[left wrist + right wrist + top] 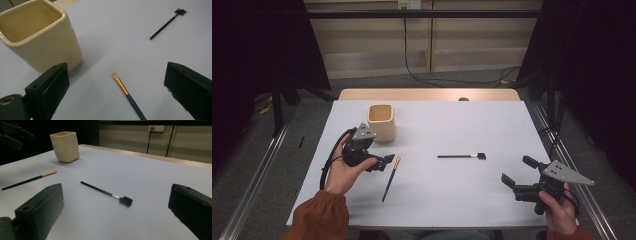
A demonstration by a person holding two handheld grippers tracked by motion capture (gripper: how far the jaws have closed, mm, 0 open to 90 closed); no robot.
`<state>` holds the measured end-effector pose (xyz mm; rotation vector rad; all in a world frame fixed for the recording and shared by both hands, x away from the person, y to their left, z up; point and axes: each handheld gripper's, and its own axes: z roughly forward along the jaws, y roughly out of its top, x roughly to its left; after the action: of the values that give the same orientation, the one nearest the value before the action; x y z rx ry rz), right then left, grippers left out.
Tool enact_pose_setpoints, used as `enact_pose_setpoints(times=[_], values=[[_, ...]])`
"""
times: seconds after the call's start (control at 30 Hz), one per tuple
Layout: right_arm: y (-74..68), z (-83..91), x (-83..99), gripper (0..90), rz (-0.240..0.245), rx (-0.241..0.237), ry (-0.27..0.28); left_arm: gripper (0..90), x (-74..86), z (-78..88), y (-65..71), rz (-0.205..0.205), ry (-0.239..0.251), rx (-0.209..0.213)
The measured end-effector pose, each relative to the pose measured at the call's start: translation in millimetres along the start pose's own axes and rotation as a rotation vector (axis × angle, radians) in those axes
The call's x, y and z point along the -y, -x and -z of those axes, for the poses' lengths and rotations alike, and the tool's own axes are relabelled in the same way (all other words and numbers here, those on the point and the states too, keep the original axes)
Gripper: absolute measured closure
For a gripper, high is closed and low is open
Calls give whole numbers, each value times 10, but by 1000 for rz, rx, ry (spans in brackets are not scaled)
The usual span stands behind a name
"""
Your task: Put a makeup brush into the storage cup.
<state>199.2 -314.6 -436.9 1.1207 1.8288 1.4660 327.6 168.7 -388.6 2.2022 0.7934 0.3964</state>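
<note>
Cream ceramic cup (381,122) stands empty beside the left gripper (117,85), whose spread jaws hover over the gold-ferruled makeup brush (127,93); a pickup seems underway, calling for descent and closing. Right gripper (115,207), jaws apart, faces the brow comb brush (106,193).

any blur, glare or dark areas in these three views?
High view: even light on the table, dark surroundings, soft shadow beside the brush. Left gripper view: cup sharp, own jaws slightly soft, no glare. Right gripper view: comb brush sharp, near jaws blurred, dim left background.
</note>
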Motion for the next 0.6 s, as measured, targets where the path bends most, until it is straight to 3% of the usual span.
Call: enact_pose_setpoints(times=[0.17,0.3,0.37,0.43,0.6], values=[[-2,-3,3,0,1,-2,-2,71,-17,-28,-19,-13,-59,-15],[-3,-3,5,0,4,0,-5,70,-49,-79,-44,12,-104,-4],[-3,-4,5,0,4,2,-5,70,-57,-113,-58,40,-118,22],[0,0,4,0,1,2,-1,70,-62,-133,-60,48,-138,5],[1,-2,7,0,6,1,-4,71,-58,-203,-72,56,-207,24]])
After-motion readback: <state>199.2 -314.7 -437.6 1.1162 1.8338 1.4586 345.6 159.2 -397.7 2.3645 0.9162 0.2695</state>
